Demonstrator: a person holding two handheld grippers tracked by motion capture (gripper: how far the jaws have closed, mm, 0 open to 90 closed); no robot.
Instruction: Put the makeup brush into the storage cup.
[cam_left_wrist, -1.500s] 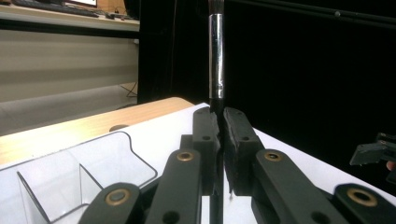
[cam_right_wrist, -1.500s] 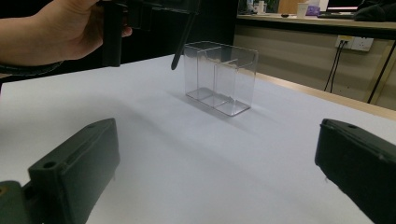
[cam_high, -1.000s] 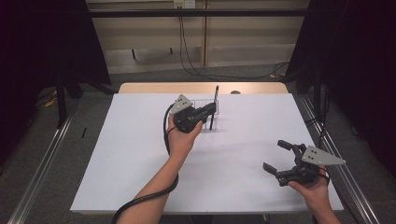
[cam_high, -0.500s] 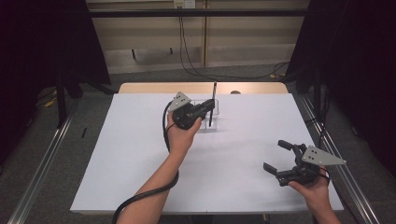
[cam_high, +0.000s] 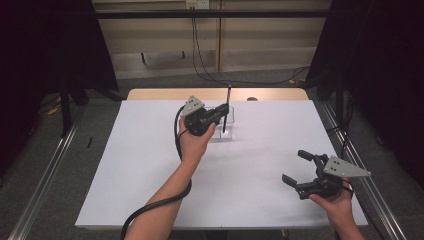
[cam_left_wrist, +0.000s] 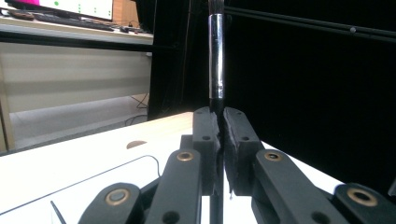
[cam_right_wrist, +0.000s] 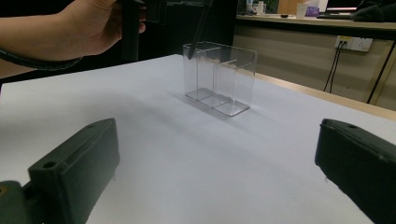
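Left gripper (cam_high: 220, 112) is up near the far edge of the desk (cam_high: 150, 165), around its middle, jaws clamped tight on a slim black brush (cam_high: 227, 107) with a silver ferrule. The brush stands close to upright, its lower end at the open top of a clear organizer (cam_high: 226, 134) split into compartments; which one it points into, I can't tell. In the left gripper view the two pads pinch the dark handle just below the ferrule, with the stem (cam_left_wrist: 215, 56) rising straight up between them.

Right gripper (cam_high: 300, 167) sits well apart, by the near right corner, jaws spread wide with nothing between them. From the right gripper view, bare white desk runs up to the organizer (cam_right_wrist: 219, 77), nothing in the way. A black cable trails from the left gripper along the forearm toward the near edge.
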